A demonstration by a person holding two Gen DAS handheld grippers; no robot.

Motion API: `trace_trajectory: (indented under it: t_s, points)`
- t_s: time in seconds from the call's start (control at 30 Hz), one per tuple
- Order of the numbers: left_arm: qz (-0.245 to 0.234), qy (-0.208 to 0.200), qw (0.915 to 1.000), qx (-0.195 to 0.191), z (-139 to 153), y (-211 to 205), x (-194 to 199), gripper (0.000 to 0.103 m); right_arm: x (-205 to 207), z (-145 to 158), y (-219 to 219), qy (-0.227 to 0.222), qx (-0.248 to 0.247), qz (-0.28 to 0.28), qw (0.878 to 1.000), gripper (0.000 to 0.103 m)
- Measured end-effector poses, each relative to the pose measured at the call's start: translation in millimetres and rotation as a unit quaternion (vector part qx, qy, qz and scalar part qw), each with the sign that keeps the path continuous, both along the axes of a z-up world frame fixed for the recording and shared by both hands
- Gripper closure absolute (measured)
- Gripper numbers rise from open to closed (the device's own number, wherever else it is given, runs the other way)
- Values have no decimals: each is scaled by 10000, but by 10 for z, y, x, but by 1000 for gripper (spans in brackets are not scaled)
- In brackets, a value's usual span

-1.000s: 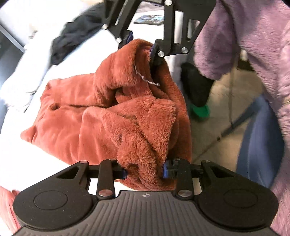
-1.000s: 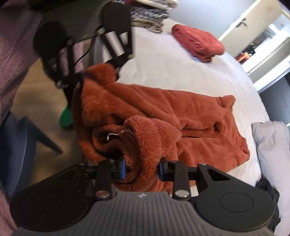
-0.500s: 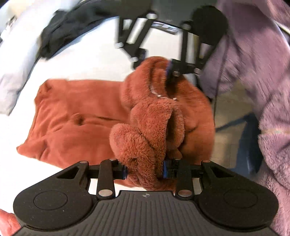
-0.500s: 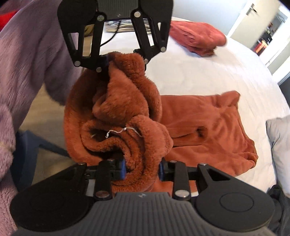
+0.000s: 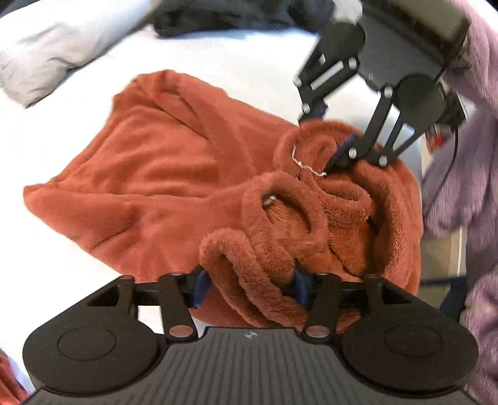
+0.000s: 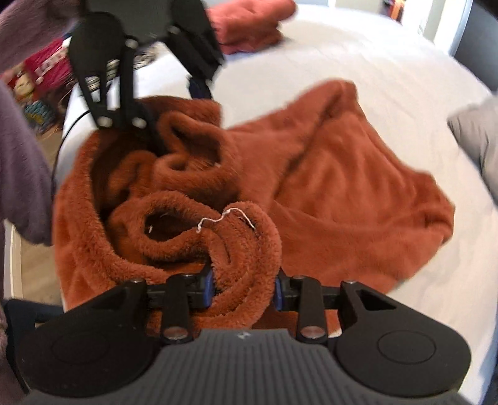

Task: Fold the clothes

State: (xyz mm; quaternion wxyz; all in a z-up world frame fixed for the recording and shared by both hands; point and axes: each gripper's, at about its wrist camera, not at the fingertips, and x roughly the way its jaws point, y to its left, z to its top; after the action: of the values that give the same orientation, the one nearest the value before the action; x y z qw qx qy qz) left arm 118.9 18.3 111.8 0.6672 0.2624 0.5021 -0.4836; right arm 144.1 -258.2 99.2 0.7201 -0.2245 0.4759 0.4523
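A rust-orange fleece garment (image 5: pixel 162 174) lies partly spread on the white bed (image 5: pixel 46 131); it also shows in the right wrist view (image 6: pixel 342 187). My left gripper (image 5: pixel 249 283) is shut on a thick bunched edge of it. My right gripper (image 6: pixel 242 289) is shut on another bunched edge with a white thread (image 6: pixel 224 218). In the left wrist view the right gripper (image 5: pixel 330 137) stands opposite, gripping the fleece. In the right wrist view the left gripper (image 6: pixel 174 115) does the same. The held edges are lifted over the flat half.
A grey pillow (image 5: pixel 53 53) and a dark garment (image 5: pixel 218 15) lie at the far side of the bed. A folded rust-red garment (image 6: pixel 249 21) sits on the bed's far part. The person's purple fleece sleeve (image 5: pixel 460 155) is close on the right. Floor lies beyond the bed edge.
Both grippers have carried the held edges away from the bed's edge and over the flat part of the garment. The bunched fleece now hangs lower, nearer the spread half.
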Motion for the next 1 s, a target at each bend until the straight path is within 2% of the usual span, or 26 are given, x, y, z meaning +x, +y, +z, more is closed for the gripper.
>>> trace_trajectory:
  t_s: [0.13,0.27,0.37,0.47,0.53,0.63,0.73,0.83,0.93,1.0]
  points:
    - [283,-277,9991,-161,202,135,11,45,113,-74,-27,127,-36,-288,9995,53]
    - [687,-749,9942,-340,594,250,-115,43,146,-114,-3,146,-138,-444,9988,52]
    - [648,-936,9921,-519,858,254,-350,43,139,-109,31,95,-254,-557,9981,51]
    - [233,-1222,9909,-518,955,140,-757,41,110,-86,13,66,-324,-702,9970,50]
    - [-8,-1426,9887,-466,888,20,-1029,34,105,-75,-3,66,-325,-805,9962,49]
    - [-322,-1749,9837,-270,625,-181,-1331,34,96,-60,-26,65,-326,-961,9948,48]
    - [-192,-2122,9770,60,344,-317,-1390,34,78,-26,-36,52,-315,-1070,9937,48]
    - [17,-2368,9710,319,175,-379,-1308,45,17,113,-64,-96,-293,-1075,9937,45]
    - [386,-2281,9727,186,171,-347,-1141,52,-84,337,-141,-406,-189,-1078,9932,41]
    - [532,-2203,9739,118,187,-348,-1058,57,-163,518,-224,-655,-35,-1148,9912,33]
